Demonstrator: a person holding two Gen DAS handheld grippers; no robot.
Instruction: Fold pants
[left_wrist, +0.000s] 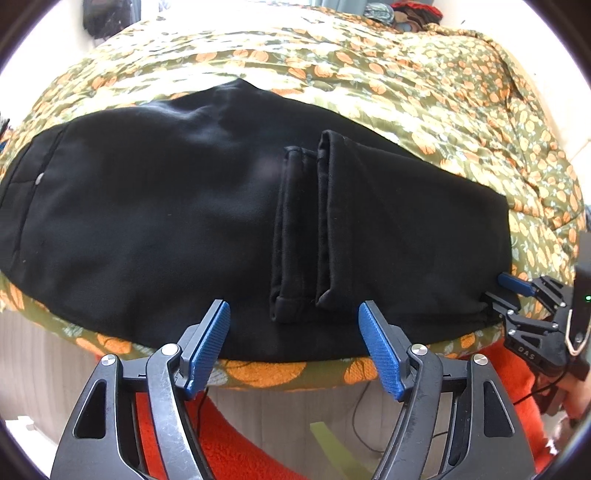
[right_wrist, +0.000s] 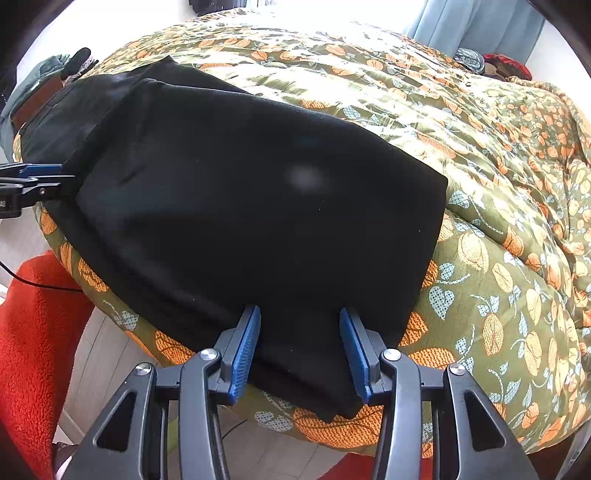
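Note:
Black pants (left_wrist: 147, 221) lie folded across a bed's quilt (left_wrist: 443, 110), with the two leg hems (left_wrist: 306, 229) turned back onto the middle. My left gripper (left_wrist: 293, 304) hovers open over the near edge of the cloth, with nothing pinched between its blue pads. At the right end of the fold my right gripper (left_wrist: 504, 291) bites the edge. In the right wrist view the thick fold of the pants (right_wrist: 240, 203) fills the gap of the right gripper (right_wrist: 299, 314), and both pads press on it. The left gripper (right_wrist: 55, 176) shows at the left edge beside the cloth.
The green quilt with orange leaves (right_wrist: 498, 221) covers the whole bed and bulges at the right. A person's orange fleece (right_wrist: 33, 332) is close below the grippers. A pale floor (left_wrist: 288, 410) with a thin cable lies under the bed's edge. Bundled clothes (left_wrist: 406, 14) sit at the far end.

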